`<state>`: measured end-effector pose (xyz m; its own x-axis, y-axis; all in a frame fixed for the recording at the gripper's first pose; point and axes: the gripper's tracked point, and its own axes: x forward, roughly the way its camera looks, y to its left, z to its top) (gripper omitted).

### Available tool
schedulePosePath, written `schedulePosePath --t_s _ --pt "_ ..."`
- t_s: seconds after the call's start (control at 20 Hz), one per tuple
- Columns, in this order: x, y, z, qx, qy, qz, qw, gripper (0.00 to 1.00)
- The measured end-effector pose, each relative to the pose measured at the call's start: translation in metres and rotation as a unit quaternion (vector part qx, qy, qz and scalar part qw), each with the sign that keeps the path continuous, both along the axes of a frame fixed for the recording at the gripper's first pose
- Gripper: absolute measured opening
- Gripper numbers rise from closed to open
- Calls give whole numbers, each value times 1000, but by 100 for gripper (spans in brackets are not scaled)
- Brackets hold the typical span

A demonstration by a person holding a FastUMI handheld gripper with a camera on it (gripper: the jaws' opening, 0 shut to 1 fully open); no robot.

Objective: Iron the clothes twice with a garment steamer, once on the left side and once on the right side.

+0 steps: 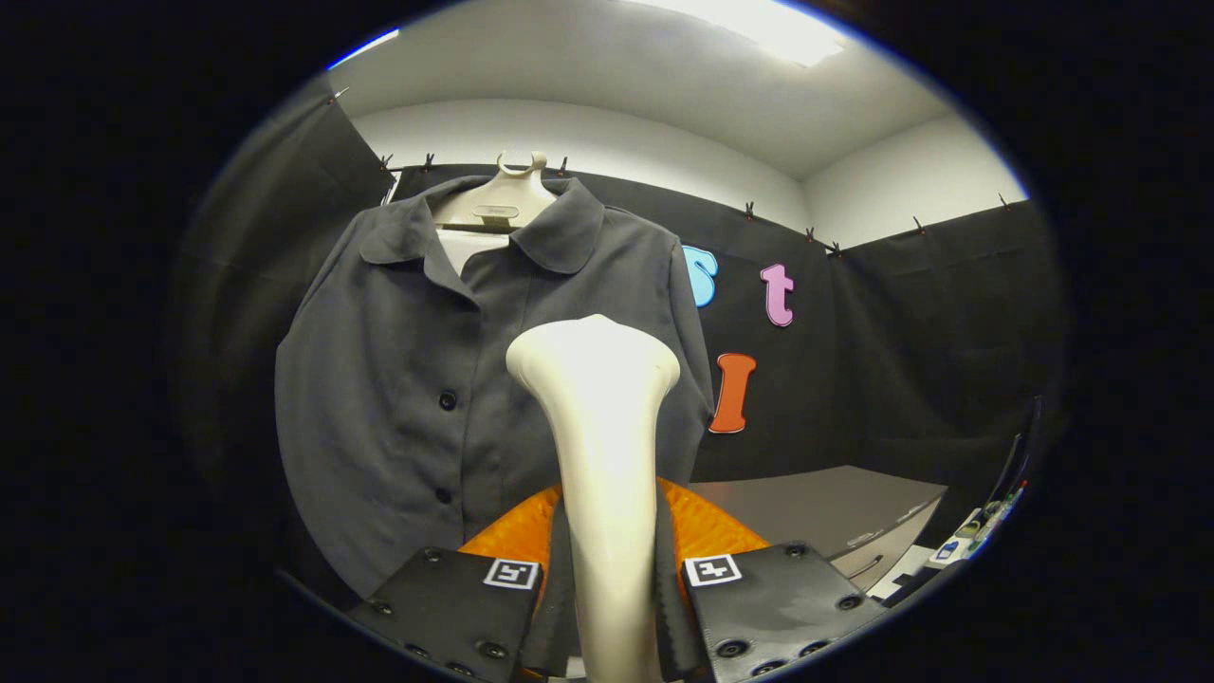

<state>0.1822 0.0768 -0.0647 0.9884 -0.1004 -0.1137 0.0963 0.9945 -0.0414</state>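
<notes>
Between the fingers: gripper (607, 607) clamped steamer (596, 417) handle | head faced shirt (417, 379) right of buttons | risk: smooth handle twisting, head snagging placket

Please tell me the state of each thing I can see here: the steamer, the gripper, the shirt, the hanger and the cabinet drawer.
Garment steamer: held upright between the fingers, head raised in front of the shirt.
Gripper: shut on the steamer handle, both fingers pressing on it.
Grey shirt: hanging on the hanger, buttoned, collar open.
Hanger: hooked up high, carrying the shirt.
Cabinet drawer: looks closed.
</notes>
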Motion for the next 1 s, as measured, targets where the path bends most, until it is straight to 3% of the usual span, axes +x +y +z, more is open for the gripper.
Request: schedulePosePath --t_s 0.7,1.0 --pt "-76 35 -103 22 89 51 994 42" --pt "-106 47 -168 10 160 78 984 42"
